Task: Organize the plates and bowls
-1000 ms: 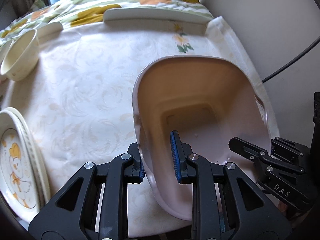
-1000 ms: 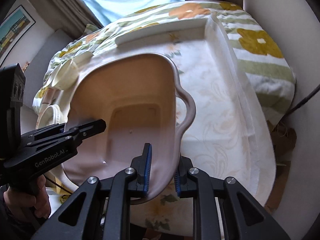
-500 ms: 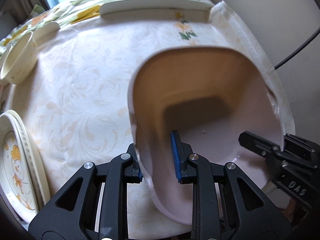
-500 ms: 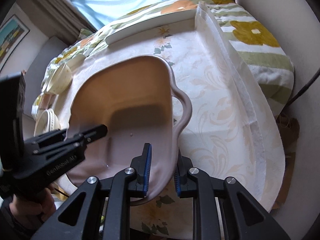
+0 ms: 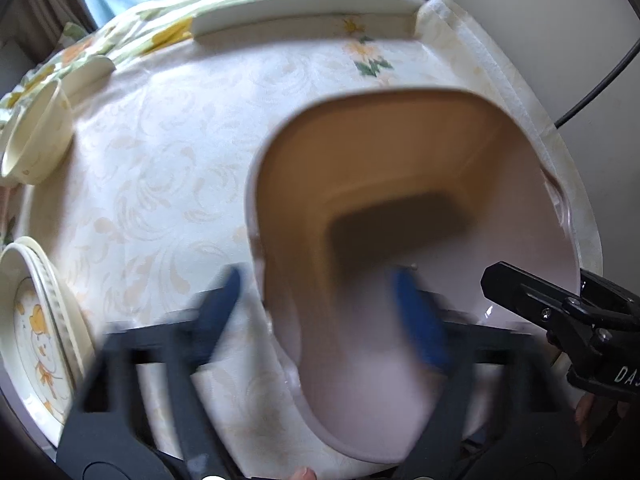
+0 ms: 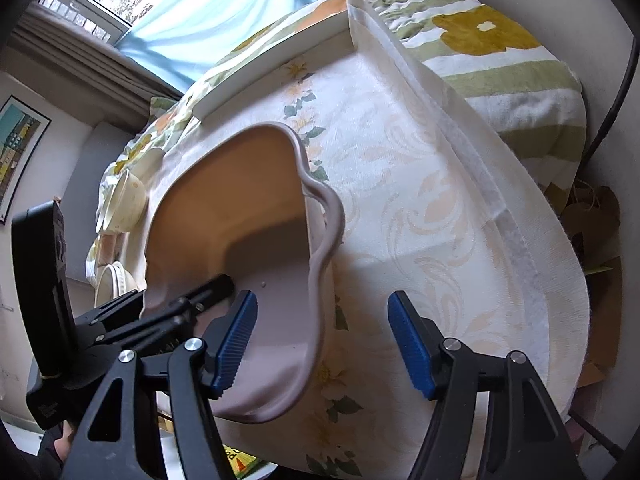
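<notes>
Right gripper (image 6: 322, 344) released, blue-padded fingers (image 6: 234, 346) spread wide, one pad inside the pink basin (image 6: 256, 208) and the other out over the cloth to the right, neither pressing the wall. Left gripper (image 5: 320, 312) smeared by motion blur, fingers (image 5: 418, 320) apart and straddling the basin's near-left wall, one outside and one inside, released rather than clamped as far as the blur allows. Basin itself resting on the near right part of the desk (image 6: 420, 184), which wears a cream cloth with a pale leaf pattern; wavy rim and side handle (image 6: 330, 220) turned toward the right edge, inside shaded tan at the far wall and pale pink near the fingers. Black body of the right gripper poking in at the near right of the left wrist view, and the left gripper's black frame at the near left of the right wrist view. Further out, to the left, a cream bowl (image 5: 34, 140) lying tilted on its side near the far-left edge, and a stack of plates (image 5: 38, 328) with an orange print at the near left. At the far edge, a long white tray (image 5: 304, 20) lying across the desk, beside a floral striped cloth (image 6: 496, 52).
</notes>
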The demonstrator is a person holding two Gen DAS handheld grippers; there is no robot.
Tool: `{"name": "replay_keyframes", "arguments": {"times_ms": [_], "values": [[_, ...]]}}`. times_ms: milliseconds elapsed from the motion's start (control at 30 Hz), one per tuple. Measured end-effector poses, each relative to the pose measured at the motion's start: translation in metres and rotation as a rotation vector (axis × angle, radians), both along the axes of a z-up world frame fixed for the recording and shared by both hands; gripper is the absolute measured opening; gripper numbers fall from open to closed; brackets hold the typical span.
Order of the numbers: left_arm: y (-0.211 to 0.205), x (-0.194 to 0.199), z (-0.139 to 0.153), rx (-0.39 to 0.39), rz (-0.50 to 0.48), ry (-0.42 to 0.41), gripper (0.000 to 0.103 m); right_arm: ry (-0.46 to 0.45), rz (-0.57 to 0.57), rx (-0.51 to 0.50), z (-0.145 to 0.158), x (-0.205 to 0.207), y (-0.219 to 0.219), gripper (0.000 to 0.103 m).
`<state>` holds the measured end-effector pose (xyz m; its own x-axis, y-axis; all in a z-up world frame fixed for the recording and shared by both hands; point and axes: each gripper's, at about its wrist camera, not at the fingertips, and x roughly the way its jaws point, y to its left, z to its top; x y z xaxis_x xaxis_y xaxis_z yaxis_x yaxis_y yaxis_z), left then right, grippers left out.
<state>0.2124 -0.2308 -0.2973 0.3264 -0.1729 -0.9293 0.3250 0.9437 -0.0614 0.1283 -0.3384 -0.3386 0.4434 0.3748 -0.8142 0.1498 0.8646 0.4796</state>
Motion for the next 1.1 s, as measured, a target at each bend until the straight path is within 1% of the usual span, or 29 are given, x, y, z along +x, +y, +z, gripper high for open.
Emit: {"name": "replay_keyframes", "arguments": {"times_ms": [33,133,233,333,433,500,533,567,600,633,667,700,767,833,900,967,1033,1067,1100], "values": [[0.002,-0.001,0.003,-0.003,0.001,-0.017,0.085,-0.001,-0.006,0.008,0.0,0.0,-0.001,0.063],[0.005,-0.001,0.006,-0.006,0.003,-0.006,0.085,-0.006,-0.014,0.011,0.003,-0.002,-0.004,0.063],[0.011,-0.005,0.015,-0.01,0.014,-0.004,0.085,-0.019,-0.015,-0.002,0.014,-0.004,-0.005,0.063],[0.023,-0.017,0.036,-0.008,0.035,-0.03,0.085,-0.047,-0.004,-0.047,0.035,-0.009,-0.006,0.063],[0.043,-0.033,0.07,-0.035,0.076,-0.075,0.085,-0.093,0.019,-0.093,0.063,-0.017,-0.003,0.063],[0.06,-0.045,0.099,-0.041,0.116,-0.132,0.085,-0.144,0.063,-0.11,0.084,-0.02,0.004,0.063],[0.067,-0.051,0.113,-0.038,0.139,-0.172,0.087,-0.168,0.083,-0.122,0.094,-0.021,0.009,0.066],[0.078,-0.058,0.132,-0.028,0.164,-0.228,0.089,-0.197,0.101,-0.138,0.105,-0.021,0.014,0.085],[0.085,-0.062,0.142,-0.02,0.177,-0.26,0.099,-0.221,0.112,-0.145,0.112,-0.02,0.018,0.095],[0.092,-0.065,0.151,-0.003,0.196,-0.298,0.103,-0.269,0.13,-0.149,0.123,-0.02,0.025,0.103],[0.101,-0.068,0.161,0.014,0.217,-0.337,0.103,-0.306,0.151,-0.146,0.132,-0.018,0.032,0.103],[0.11,-0.069,0.166,0.027,0.234,-0.353,0.103,-0.327,0.17,-0.144,0.138,-0.015,0.038,0.103],[0.128,-0.063,0.173,0.035,0.276,-0.351,0.103,-0.357,0.22,-0.15,0.148,-0.006,0.056,0.103],[0.147,-0.058,0.175,0.03,0.316,-0.338,0.103,-0.368,0.262,-0.171,0.155,0.003,0.074,0.103],[0.17,-0.052,0.176,0.022,0.36,-0.33,0.103,-0.37,0.316,-0.198,0.162,0.015,0.095,0.103],[0.197,-0.042,0.177,0.025,0.399,-0.312,0.103,-0.365,0.357,-0.185,0.167,0.027,0.11,0.103],[0.219,-0.03,0.176,0.007,0.424,-0.291,0.103,-0.352,0.393,-0.159,0.17,0.043,0.127,0.103],[0.235,-0.02,0.176,-0.018,0.441,-0.274,0.103,-0.354,0.405,-0.166,0.173,0.052,0.138,0.103],[0.243,-0.014,0.174,-0.034,0.451,-0.262,0.103,-0.358,0.415,-0.181,0.174,0.06,0.149,0.103]]}}
